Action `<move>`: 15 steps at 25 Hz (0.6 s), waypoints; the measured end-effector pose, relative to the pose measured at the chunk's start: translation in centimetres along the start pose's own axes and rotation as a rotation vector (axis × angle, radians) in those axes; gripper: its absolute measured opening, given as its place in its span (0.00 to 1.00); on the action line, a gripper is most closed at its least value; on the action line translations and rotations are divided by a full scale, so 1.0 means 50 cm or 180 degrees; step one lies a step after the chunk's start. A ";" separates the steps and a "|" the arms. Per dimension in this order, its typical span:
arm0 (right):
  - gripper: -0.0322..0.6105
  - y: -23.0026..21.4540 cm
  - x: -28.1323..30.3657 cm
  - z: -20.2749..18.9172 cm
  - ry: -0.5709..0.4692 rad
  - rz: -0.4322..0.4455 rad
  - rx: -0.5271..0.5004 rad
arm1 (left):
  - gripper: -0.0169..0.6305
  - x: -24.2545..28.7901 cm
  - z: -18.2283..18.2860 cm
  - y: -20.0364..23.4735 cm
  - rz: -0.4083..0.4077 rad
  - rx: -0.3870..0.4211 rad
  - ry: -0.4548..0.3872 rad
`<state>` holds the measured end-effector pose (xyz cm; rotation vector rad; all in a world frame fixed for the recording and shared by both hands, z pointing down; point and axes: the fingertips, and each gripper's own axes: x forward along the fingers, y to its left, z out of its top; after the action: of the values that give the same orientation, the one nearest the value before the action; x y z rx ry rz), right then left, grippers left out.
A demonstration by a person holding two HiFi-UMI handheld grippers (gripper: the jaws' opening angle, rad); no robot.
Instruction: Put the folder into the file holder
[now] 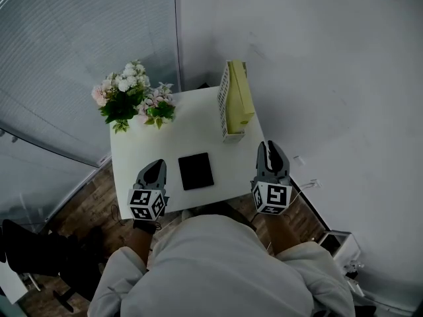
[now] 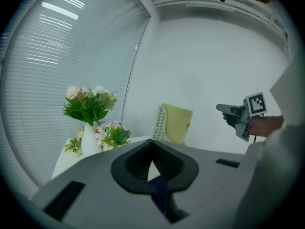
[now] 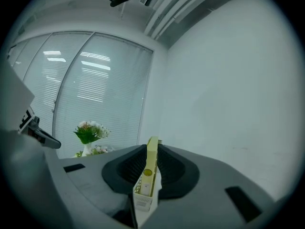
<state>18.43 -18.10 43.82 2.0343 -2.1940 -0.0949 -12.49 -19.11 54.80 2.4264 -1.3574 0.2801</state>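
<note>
We see soft, even white light in all three views, with no hard shadows. In the head view the white tabletop [image 1: 192, 124] is the brightest area and nearly washed out, while the floor [image 1: 86, 210] at lower left is dim. In both gripper views, reflected light strips glare as bright bars on the window blinds [image 2: 57, 56] at upper left. Both are fisheye views: straight lines bow and the corners go black. The left gripper [image 2: 152, 149] and right gripper [image 3: 151, 149] fill the lower frame, and their jaws and grey bodies are blurred. The flowers [image 2: 89, 104] and yellow folder [image 2: 177, 123] beyond stay fairly sharp.
</note>
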 end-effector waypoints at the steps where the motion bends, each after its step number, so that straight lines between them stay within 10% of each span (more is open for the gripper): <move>1: 0.16 0.000 -0.014 -0.001 0.0011 -0.0005 -0.0008 | 0.04 -0.002 0.000 -0.001 -0.0004 0.0000 -0.0004; 15: 0.07 0.017 -0.096 -0.042 0.0236 0.0053 0.0060 | 0.04 -0.009 -0.016 -0.011 -0.0015 -0.0020 0.0018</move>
<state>18.27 -13.12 45.71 1.9954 -2.1748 0.0032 -12.28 -18.17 55.26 2.4216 -1.3482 0.2809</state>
